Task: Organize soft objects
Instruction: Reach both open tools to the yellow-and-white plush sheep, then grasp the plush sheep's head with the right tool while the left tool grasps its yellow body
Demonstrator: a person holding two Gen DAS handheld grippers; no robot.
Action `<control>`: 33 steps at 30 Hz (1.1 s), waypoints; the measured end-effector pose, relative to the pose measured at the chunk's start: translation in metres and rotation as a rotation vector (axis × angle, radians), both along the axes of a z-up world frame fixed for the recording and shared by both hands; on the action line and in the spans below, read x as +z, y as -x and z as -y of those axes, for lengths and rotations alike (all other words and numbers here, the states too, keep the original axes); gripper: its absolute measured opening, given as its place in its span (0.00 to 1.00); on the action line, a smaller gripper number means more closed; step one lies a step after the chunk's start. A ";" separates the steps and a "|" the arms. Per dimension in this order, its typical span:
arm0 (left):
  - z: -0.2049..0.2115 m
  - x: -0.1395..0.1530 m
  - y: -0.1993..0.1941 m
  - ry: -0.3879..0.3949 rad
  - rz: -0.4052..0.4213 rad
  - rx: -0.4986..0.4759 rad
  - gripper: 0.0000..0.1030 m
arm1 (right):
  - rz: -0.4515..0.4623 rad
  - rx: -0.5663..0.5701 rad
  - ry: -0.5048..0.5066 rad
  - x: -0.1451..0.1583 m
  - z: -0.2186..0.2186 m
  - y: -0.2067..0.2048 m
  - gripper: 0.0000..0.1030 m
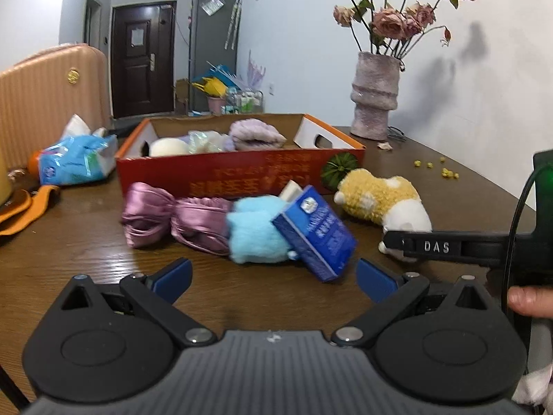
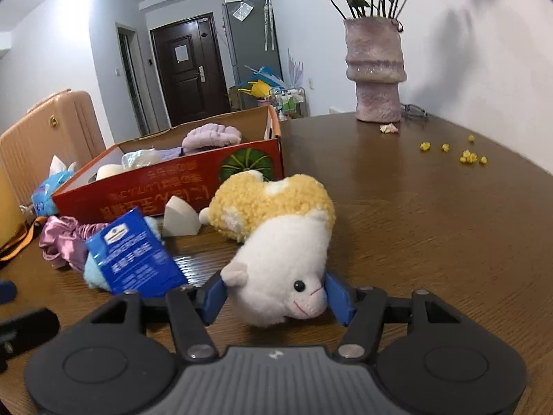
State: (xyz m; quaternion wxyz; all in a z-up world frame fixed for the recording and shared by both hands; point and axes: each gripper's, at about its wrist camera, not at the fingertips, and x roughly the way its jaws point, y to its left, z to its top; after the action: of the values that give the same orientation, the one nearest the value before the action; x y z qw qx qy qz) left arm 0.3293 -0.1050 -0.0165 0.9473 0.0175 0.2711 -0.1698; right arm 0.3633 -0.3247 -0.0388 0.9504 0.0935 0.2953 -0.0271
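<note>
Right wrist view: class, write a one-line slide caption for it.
Right gripper brackets the plush lamb's white head on the table, the red box of soft items behind.

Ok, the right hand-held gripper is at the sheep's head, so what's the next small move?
Probably close the right hand-held gripper on the plush sheep. Its blue fingers flank the white head, which lies on the table, and look not yet squeezed. Then lift it toward the red box, where other soft things already sit.
</note>
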 end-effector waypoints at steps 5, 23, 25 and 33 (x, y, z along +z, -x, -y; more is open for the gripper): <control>0.009 0.003 0.007 -0.015 0.007 -0.012 1.00 | 0.022 0.045 0.030 0.008 0.007 0.000 0.49; 0.040 0.007 0.062 0.089 0.004 -0.167 0.90 | 0.138 0.300 0.011 0.017 0.026 0.156 0.61; 0.045 0.001 0.057 0.105 -0.029 -0.188 0.80 | 0.133 0.291 0.008 0.015 0.029 0.154 0.61; 0.046 -0.019 0.039 0.180 -0.128 -0.209 0.55 | 0.096 0.256 -0.087 0.003 0.040 0.144 0.60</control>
State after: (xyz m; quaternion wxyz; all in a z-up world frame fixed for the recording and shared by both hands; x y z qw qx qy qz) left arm 0.2900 -0.1505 -0.0355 0.9029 -0.0505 0.3114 -0.2918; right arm 0.2197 -0.3645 -0.0356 0.9541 0.0975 0.2601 0.1116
